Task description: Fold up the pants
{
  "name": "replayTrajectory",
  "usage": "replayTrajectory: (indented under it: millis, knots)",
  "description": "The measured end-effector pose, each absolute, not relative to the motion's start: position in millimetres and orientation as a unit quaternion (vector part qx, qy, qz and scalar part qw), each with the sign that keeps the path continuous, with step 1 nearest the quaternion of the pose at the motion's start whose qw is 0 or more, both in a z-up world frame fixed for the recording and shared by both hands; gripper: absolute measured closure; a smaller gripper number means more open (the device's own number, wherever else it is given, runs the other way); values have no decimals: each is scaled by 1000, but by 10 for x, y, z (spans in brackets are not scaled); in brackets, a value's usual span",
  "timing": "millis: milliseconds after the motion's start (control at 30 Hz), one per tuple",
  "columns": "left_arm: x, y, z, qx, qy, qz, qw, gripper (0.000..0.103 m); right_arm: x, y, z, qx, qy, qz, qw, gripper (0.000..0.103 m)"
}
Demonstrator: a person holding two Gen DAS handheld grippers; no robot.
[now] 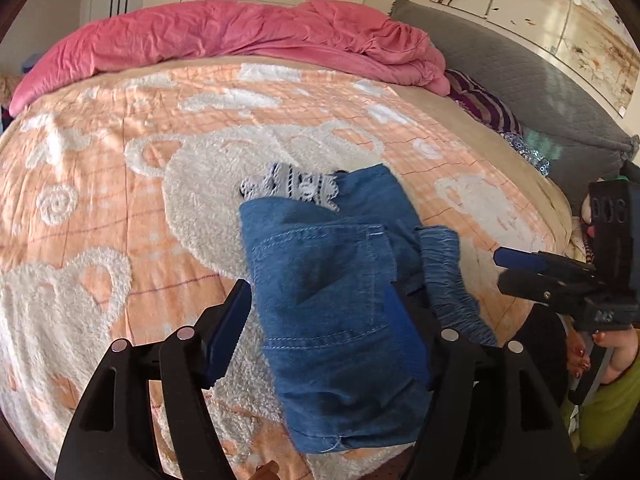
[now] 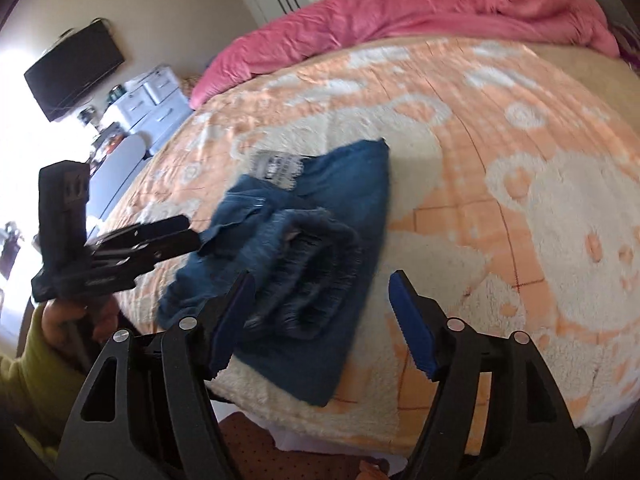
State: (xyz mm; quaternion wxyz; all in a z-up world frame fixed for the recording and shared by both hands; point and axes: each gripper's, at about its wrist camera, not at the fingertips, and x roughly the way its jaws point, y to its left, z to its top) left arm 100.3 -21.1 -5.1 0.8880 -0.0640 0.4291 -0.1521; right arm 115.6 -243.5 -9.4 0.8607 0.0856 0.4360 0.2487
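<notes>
Small blue denim pants (image 1: 332, 296) lie folded in a compact bundle on the orange and white blanket (image 1: 100, 200), with an elastic waistband (image 1: 452, 276) at the right and a grey lace trim (image 1: 292, 186) at the far end. My left gripper (image 1: 316, 316) is open, its jaws on either side of the bundle, just above it. My right gripper (image 2: 320, 308) is open over the bundle's near right part (image 2: 320, 248). In the left wrist view the right gripper (image 1: 500, 268) shows to the right of the waistband. In the right wrist view the left gripper (image 2: 192, 232) touches the pants' left edge.
A crumpled pink duvet (image 1: 240, 36) lies along the far side of the bed. A grey headboard (image 1: 540, 92) and striped pillows (image 1: 484, 108) are at the right. A wall television (image 2: 72, 68) and white drawers (image 2: 152, 96) stand beyond the bed's left side.
</notes>
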Motion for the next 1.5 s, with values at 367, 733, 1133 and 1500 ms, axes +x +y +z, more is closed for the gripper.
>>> replayTrajectory:
  millis: [367, 733, 1133, 1500]
  knots:
    - [1227, -104, -501, -152, 465, -151, 859, 30, 1616, -2419, -638, 156, 490, 279, 811, 46]
    - [1157, -196, -303, -155, 430, -152, 877, 76, 1470, -2134, -262, 97, 423, 286, 854, 88]
    - [1528, -28, 8, -86, 376, -83, 919, 76, 2093, -1583, 35, 48, 388, 294, 872, 90]
    - [1672, 291, -443, -118, 417, -48, 900, 37, 2247, -1591, -491, 21, 421, 222, 879, 78]
